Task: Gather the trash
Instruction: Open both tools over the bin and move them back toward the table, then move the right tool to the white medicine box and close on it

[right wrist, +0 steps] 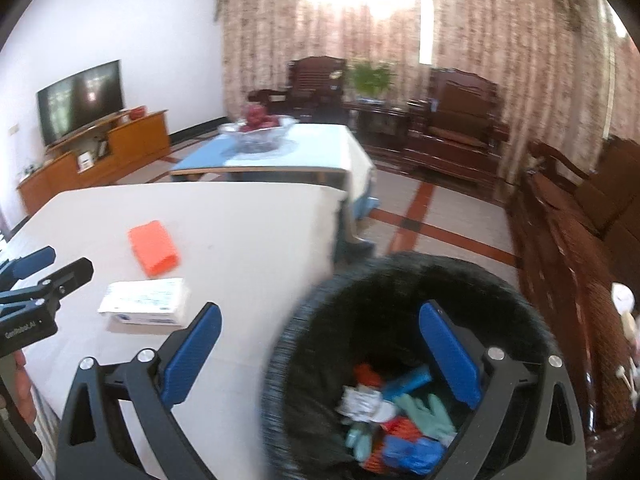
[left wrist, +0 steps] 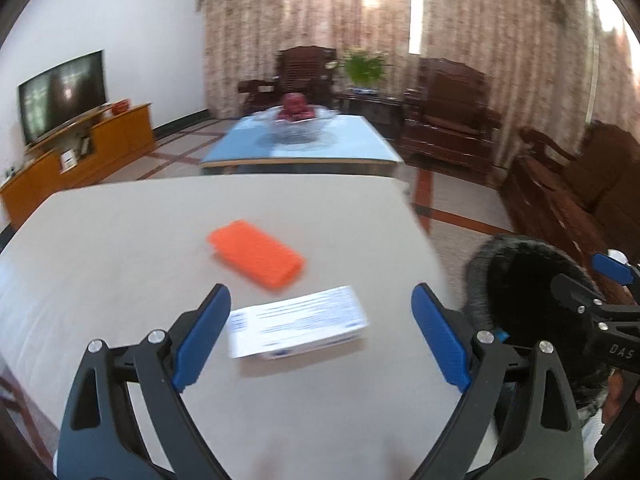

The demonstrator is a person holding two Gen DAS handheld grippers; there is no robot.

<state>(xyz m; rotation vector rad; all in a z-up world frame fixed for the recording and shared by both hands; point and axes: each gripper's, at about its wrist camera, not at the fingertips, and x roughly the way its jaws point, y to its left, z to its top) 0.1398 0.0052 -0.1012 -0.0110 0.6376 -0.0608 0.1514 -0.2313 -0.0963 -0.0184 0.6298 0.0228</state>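
- The flat pale beige table carries the two pieces still to be collected, both out in the open near its right edge where either tool can reach them.
- The round black bin with a fuzzy rim stands on the floor just beside that edge, so a piece need only travel a short way off the table; it already holds crumpled wrappers in blue, green, red and white.
- The flat white cardboard box with blue print lies nearest, with the orange rectangular packet just beyond it, apart from it.
- The left gripper hangs over the white box with its blue-padded jaws spread wide to either side, holding nothing, apparently lined up to take it.
- The right gripper hovers above the bin's mouth, jaws likewise wide apart and empty.
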